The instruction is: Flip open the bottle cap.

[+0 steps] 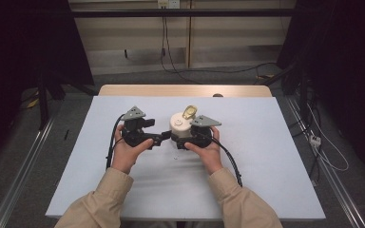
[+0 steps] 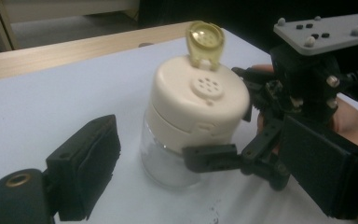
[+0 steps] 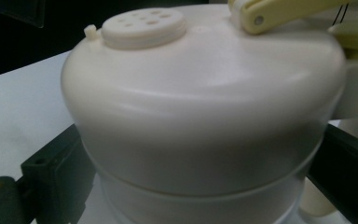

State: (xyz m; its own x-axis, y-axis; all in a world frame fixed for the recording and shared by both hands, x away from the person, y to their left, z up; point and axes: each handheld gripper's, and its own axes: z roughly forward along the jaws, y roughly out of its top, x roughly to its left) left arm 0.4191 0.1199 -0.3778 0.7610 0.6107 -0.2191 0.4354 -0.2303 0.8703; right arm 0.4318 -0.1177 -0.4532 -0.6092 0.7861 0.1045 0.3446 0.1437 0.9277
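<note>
A clear glass shaker jar [image 1: 181, 125] with a cream cap stands on the white board [image 1: 266, 161] at mid-table. Its yellowish flip lid [image 2: 205, 43] is up, baring the sprinkle holes [image 2: 207, 87]. My right gripper [image 1: 186, 138] comes in from the jar's right and is shut on the jar. One of its fingers [image 2: 209, 156] presses the glass just under the cap, and in the right gripper view the cap [image 3: 200, 98] sits between its jaws. My left gripper [image 1: 163, 137] is open just left of the jar, its wide jaws on either side of the jar [image 2: 177, 163].
The white board lies on a wooden table whose far edge [image 1: 185, 90] shows behind it. A few dark specks [image 2: 213, 215] lie on the board in front of the jar. Cables [image 1: 332, 161] run over the floor to the right, and metal rails flank the table.
</note>
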